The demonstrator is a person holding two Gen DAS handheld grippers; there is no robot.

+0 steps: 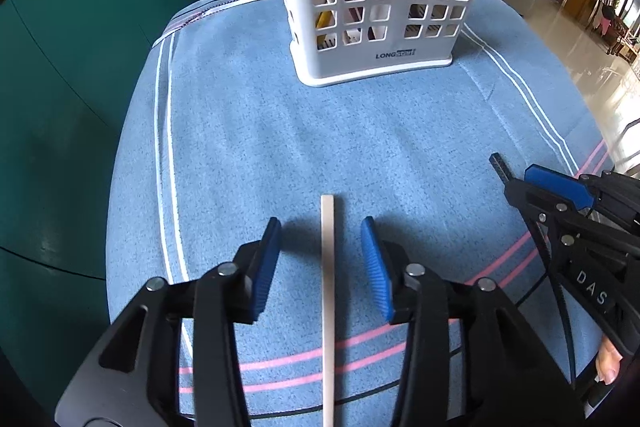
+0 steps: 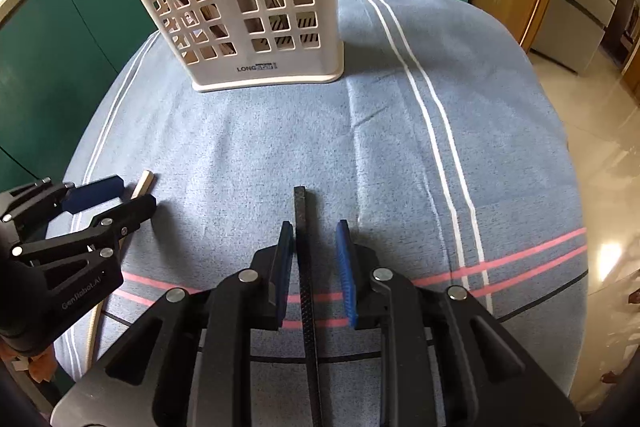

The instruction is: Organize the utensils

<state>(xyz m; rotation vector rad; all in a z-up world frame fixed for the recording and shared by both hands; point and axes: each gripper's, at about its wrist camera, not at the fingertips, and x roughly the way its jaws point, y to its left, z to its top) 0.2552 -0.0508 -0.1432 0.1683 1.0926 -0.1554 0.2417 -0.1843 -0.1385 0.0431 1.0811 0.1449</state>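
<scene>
On the left, the left tongs (image 1: 320, 259) are standing wide around a pale wooden chopstick (image 1: 328, 307), which is lying between the blue pads with a clear gap on each side, so nothing is gripped. Further right, the right tongs (image 2: 314, 259) are sitting narrow around a black chopstick (image 2: 306, 267); the left pad is close against it, the right pad is apart, so it appears loose. Both sticks are lying on the blue striped cloth (image 2: 400, 167) over the surface, well short of the white slotted holder (image 2: 248, 15). The holder is already carrying several utensils, so the sorting seems well along, with these two sticks still waiting to be lifted and dropped in.
</scene>
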